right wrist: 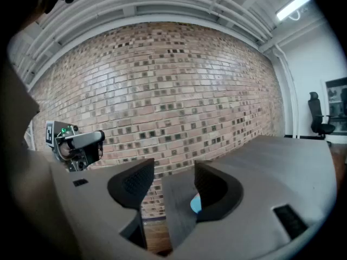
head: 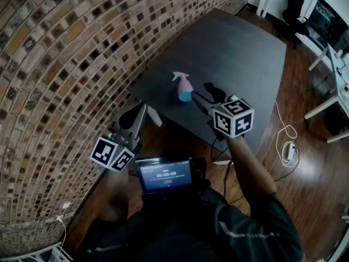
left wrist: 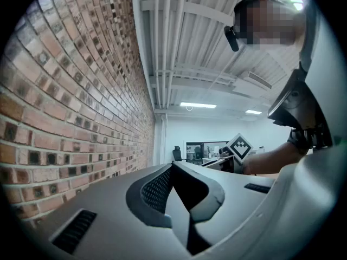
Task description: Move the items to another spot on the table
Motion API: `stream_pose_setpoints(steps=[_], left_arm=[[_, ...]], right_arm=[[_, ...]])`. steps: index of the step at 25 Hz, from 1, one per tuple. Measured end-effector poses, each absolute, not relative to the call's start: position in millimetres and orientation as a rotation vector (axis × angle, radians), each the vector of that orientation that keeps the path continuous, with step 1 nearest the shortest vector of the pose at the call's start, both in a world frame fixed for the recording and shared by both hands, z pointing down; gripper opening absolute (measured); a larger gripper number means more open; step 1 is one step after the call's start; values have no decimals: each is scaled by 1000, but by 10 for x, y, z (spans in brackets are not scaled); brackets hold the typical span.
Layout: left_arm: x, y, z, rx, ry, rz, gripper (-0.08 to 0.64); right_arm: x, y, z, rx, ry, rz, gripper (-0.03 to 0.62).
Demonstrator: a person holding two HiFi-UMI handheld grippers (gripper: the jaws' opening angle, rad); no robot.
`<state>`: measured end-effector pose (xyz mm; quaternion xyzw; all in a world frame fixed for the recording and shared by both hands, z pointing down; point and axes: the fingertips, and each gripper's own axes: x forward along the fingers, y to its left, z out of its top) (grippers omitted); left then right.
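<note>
A pink and blue spray bottle (head: 182, 87) stands upright near the front edge of the dark grey table (head: 234, 48). My right gripper (head: 206, 93) hovers just right of it, and its jaws stand apart. In the right gripper view a sliver of the blue bottle (right wrist: 195, 203) shows low between the fingers of the right gripper (right wrist: 173, 173), close to the right pad and not pressed. My left gripper (head: 142, 114) hangs off the table's front left corner by the brick wall. In its own view the left gripper (left wrist: 173, 166) points up at the ceiling, its tips together and nothing held.
A brick wall (head: 60, 64) runs along the table's left side. Right of the table, a white cable and adapter (head: 289, 149) lie on the wooden floor. A white desk (head: 332, 64) and a black office chair (head: 294, 4) stand farther back. A small screen (head: 163, 174) sits at the person's chest.
</note>
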<state>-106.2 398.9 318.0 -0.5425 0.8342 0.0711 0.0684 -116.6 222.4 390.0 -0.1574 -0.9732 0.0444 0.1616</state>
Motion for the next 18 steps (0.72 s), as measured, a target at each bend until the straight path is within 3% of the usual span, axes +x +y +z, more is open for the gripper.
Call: stream_pose_setpoints(steps=[7, 9, 16, 18], left_arm=[[-1958, 4239, 3215, -1691, 2502, 227, -3], [-2150, 4264, 3236, -1713, 2498, 218, -4], [-2713, 4281, 3304, -1740, 2478, 218, -5], [-2844, 4272, 3366, -1763, 2480, 219, -3]], right_arm=[[-2044, 2319, 4269, -332, -2704, 170, 244], [-2275, 2278, 4436, -293, -2663, 205, 305], [-2908, 2113, 5221, -174, -2442, 234, 305], [-3030, 2094, 5510, -152, -2340, 270, 422]])
